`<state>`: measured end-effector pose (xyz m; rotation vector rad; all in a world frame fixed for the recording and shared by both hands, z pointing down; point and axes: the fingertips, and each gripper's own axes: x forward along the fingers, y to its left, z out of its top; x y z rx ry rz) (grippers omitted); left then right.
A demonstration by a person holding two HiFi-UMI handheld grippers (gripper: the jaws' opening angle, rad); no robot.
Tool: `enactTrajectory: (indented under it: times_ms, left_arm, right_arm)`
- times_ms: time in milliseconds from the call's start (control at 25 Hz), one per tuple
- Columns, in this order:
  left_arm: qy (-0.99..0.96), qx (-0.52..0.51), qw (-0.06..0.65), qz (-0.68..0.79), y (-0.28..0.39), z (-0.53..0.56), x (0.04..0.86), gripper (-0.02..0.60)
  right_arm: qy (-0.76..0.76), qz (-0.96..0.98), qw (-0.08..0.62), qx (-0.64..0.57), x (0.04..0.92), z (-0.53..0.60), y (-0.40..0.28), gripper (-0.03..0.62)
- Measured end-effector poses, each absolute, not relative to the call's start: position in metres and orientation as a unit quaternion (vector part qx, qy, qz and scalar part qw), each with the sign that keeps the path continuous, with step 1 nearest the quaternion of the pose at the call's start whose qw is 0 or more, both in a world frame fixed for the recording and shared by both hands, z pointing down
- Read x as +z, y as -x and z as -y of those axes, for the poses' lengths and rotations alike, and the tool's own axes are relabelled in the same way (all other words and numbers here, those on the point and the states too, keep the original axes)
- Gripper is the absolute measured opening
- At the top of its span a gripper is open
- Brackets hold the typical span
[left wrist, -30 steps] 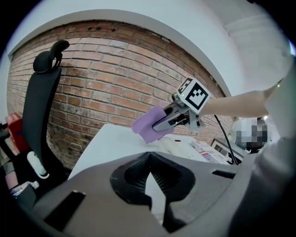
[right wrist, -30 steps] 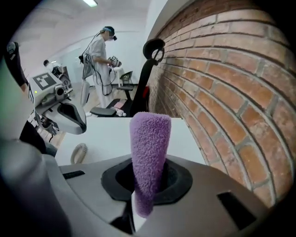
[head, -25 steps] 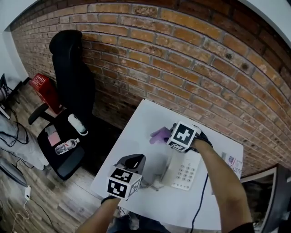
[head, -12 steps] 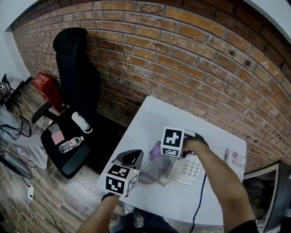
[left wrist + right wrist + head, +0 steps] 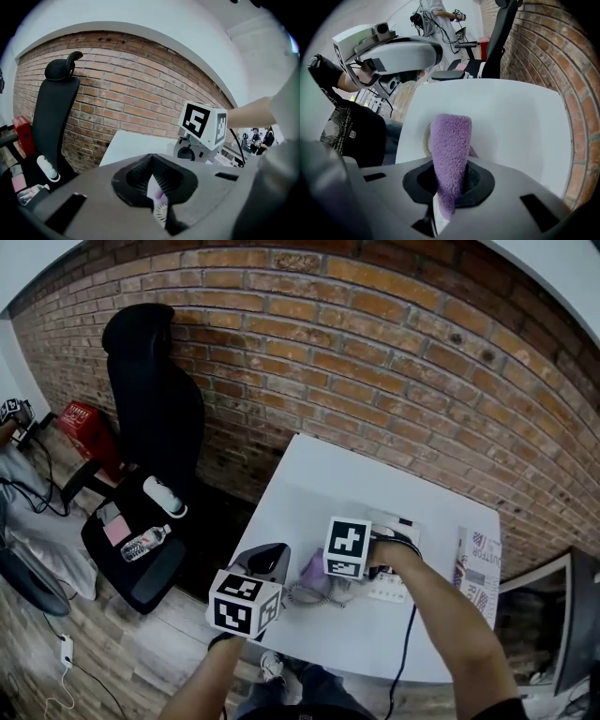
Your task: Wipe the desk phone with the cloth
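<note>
1. Black office chair point(image 5: 155, 381): stands against the brick wall point(image 5: 422, 343), well left of the desk point(image 5: 319, 474). A water bottle point(image 5: 142, 543) lies on its seat.
2. Left tongs point(image 5: 269, 562): held at the desk's near-left corner. The jaws are drawn together with only a thin slit between them, and they hold nothing.
3. Coiled cord point(image 5: 302, 594): lies on the desk between the 2 tongs, at the left end of the phone.
4. Purple cloth point(image 5: 450, 150): a fuzzy folded strip that sticks out past the jaw tips, over the desk and just beside the coil.
5. Right tongs point(image 5: 449, 185): the jaws are clamped on the cloth, with its marker cube over the phone's left part.
6. Desk phone point(image 5: 386, 592): white, sitting near the desk's front edge under the person's right hand point(image 5: 394, 554), keypad showing. Whether the cloth touches it cannot be told.
7. Printed leaflet point(image 5: 478, 563): lies at the desk's right edge, apart from the phone.
</note>
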<state>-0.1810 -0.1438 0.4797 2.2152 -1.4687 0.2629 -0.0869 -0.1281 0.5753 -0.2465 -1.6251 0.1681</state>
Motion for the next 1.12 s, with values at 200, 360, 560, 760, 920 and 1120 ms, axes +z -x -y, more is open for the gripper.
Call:
enactTrajectory:
  times_ms: [200, 360, 560, 760, 920, 1120]
  left_arm:
    - [-0.817, 0.095, 0.227, 0.522, 0.182, 0.133, 0.474, 0.005]
    - [-0.826, 0.097, 0.222, 0.508, 0.178, 0.128, 0.468, 0.005]
    - [-0.843, 0.094, 0.205, 0.489, 0.158, 0.13, 0.454, 0.005]
    - [-0.856, 0.084, 0.193, 0.472, 0.134, 0.135, 0.436, 0.005]
    - [-0.868, 0.085, 0.183, 0.454, 0.106, 0.138, 0.424, 0.005]
    - [-0.876, 0.094, 0.155, 0.447, 0.076, 0.143, 0.406, 0.005]
  right_arm:
    - [0.097, 0.739, 0.658, 0.108, 0.576, 0.094, 0.089, 0.044]
    - [0.072, 0.78, 0.608, 0.129, 0.567, 0.073, 0.097, 0.044]
    - [-0.07, 0.865, 0.481, 0.126, 0.525, 0.09, 0.097, 0.044]
    - [-0.24, 0.893, 0.356, 0.135, 0.472, 0.108, 0.053, 0.044]
    - [-0.361, 0.879, 0.276, 0.141, 0.437, 0.11, -0.006, 0.044]
    - [-0.453, 0.858, 0.199, 0.134, 0.396, 0.105, -0.074, 0.044]
